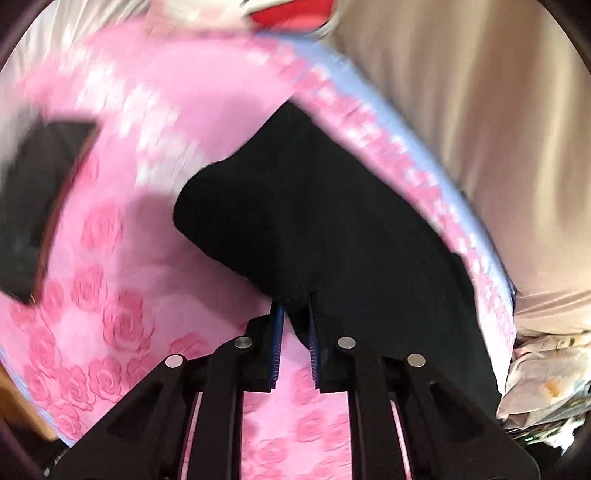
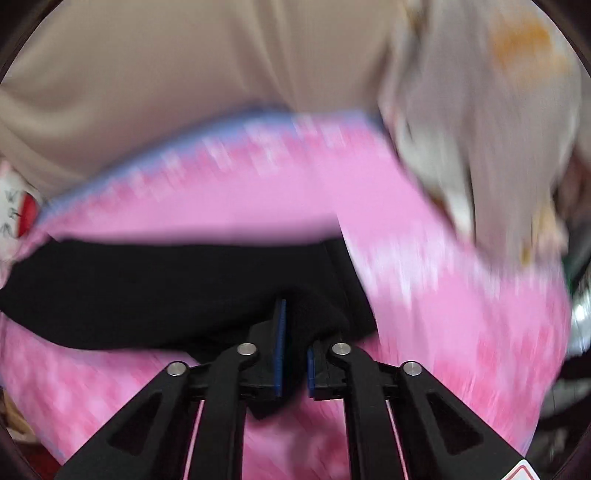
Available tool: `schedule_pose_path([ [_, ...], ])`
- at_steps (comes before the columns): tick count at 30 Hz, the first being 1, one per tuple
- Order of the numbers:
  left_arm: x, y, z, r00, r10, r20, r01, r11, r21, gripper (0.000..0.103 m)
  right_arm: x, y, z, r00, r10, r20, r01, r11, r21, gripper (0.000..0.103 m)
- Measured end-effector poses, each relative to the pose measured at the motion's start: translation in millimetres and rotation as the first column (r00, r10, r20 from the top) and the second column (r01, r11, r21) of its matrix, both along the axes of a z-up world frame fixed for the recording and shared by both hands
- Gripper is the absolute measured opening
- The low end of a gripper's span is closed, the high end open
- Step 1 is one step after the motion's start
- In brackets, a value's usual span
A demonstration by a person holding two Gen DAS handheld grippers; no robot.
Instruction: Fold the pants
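Black pants point(image 1: 325, 221) lie on a pink rose-patterned bed cover point(image 1: 110, 295). In the left wrist view the cloth runs from the fingertips up toward the bed's far edge. My left gripper point(image 1: 295, 306) is shut on a fold of the black pants, lifted off the cover. In the right wrist view the pants point(image 2: 147, 291) stretch as a dark band to the left. My right gripper point(image 2: 297, 314) is shut on a bunched edge of the pants; cloth hides its right fingertip. Both views are motion-blurred.
A dark flat rectangular object point(image 1: 40, 206) lies on the cover at the left. A beige curtain point(image 1: 480, 129) hangs beyond the bed's blue-trimmed edge point(image 1: 417, 125). Crumpled pale cloth point(image 2: 498, 110) is piled at the right. A red and white item point(image 1: 291, 14) sits at the far end.
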State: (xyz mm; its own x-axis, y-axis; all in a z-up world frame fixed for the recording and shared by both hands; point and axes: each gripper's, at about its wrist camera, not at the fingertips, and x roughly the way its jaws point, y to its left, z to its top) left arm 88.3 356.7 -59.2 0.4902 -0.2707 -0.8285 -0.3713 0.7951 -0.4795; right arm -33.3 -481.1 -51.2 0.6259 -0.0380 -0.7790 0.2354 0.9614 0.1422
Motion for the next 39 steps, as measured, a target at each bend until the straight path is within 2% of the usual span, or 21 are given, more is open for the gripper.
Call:
schedule_pose_path([
  [2,-5,5,-11,1.000,0.019,-0.022,-0.019,1.000,-0.019,0.015,-20,-4,-13,0.999,-0.040,-0.002,0.040,0.999,0.031,0.037],
  [5,-15,9,-5,0.999,0.046,-0.016,-0.046,0.999,0.013,0.025,-50,-13,-2,0.995,-0.074,0.062,0.068,0.993,0.092,0.061],
  [7,-23,3,14,0.996,0.088,-0.004,-0.086,0.989,0.119,0.027,-66,-21,16,0.987,-0.101,0.122,0.084,0.987,0.135,0.064],
  [9,-35,-11,44,0.988,0.144,0.053,-0.153,0.940,0.306,0.031,-72,-33,26,0.977,-0.122,0.176,0.088,0.977,0.192,0.065],
  [11,-48,-23,68,0.977,0.164,0.133,-0.204,0.896,0.394,0.062,-70,-47,32,0.963,-0.149,0.226,0.084,0.957,0.276,0.071],
  [13,-60,-37,90,0.964,0.157,0.217,-0.237,0.875,0.421,0.074,-56,-57,26,0.967,-0.177,0.185,0.118,0.950,0.289,0.072],
  [16,-65,-64,109,0.963,0.078,0.260,-0.198,0.855,0.479,0.074,-25,-63,-5,0.983,-0.180,0.039,0.157,0.930,0.333,0.072],
  [18,-60,-85,112,0.968,0.012,0.251,-0.133,0.872,0.471,0.074,-12,-54,-27,0.989,-0.138,-0.061,0.151,0.902,0.405,0.066],
  [19,-58,-92,111,0.970,-0.015,0.244,-0.103,0.881,0.461,0.074,-10,-44,-30,0.993,-0.098,-0.072,0.119,0.904,0.411,0.056],
  [20,-54,-101,110,0.971,-0.039,0.234,-0.074,0.887,0.456,0.074,-7,-32,-29,0.997,-0.046,-0.062,0.067,0.919,0.390,0.027],
  [21,-49,-113,109,0.972,-0.078,0.223,-0.035,0.885,0.463,0.074,-2,-13,-22,0.998,0.016,-0.055,0.003,0.946,0.324,0.006],
  [24,-28,-155,102,0.966,-0.159,0.206,0.029,0.853,0.522,0.074,14,9,19,0.999,0.031,-0.005,-0.030,0.992,0.126,0.006],
  [26,-19,-182,100,0.953,-0.215,0.212,0.073,0.846,0.528,0.074,12,18,64,0.990,0.041,0.134,-0.044,0.999,0.025,0.006],
  [28,-16,-205,94,0.944,-0.256,0.209,0.114,0.847,0.520,0.076,-5,42,104,0.943,0.153,0.296,-0.106,0.980,-0.168,0.011],
  [30,-16,-225,82,0.937,-0.285,0.201,0.148,0.847,0.511,0.082,-15,60,98,0.936,0.199,0.290,-0.083,0.926,-0.368,0.050],
  [31,-17,-230,78,0.935,-0.295,0.196,0.159,0.844,0.513,0.082,-18,61,81,0.945,0.213,0.247,-0.098,0.908,-0.408,0.053],
  [32,-19,-237,72,0.933,-0.308,0.186,0.171,0.835,0.523,0.082,-20,58,57,0.961,0.213,0.177,-0.123,0.901,-0.416,0.054],
  [33,-21,-242,67,0.933,-0.317,0.171,0.178,0.818,0.547,0.082,-22,48,19,0.982,0.185,0.044,-0.153,0.907,-0.393,0.052],
  [35,-23,-248,62,0.935,-0.323,0.149,0.176,0.785,0.594,0.082,-37,29,-29,0.986,0.116,-0.117,-0.150,0.926,-0.345,0.051],
  [36,-21,-249,62,0.934,-0.327,0.143,0.176,0.771,0.613,0.082,-52,18,-38,0.990,0.096,-0.102,-0.122,0.947,-0.297,0.052],
  [39,-13,-254,73,0.929,-0.333,0.159,0.172,0.773,0.611,0.082,-79,-15,-5,0.998,0.007,0.064,-0.001,0.996,-0.093,0.055],
])
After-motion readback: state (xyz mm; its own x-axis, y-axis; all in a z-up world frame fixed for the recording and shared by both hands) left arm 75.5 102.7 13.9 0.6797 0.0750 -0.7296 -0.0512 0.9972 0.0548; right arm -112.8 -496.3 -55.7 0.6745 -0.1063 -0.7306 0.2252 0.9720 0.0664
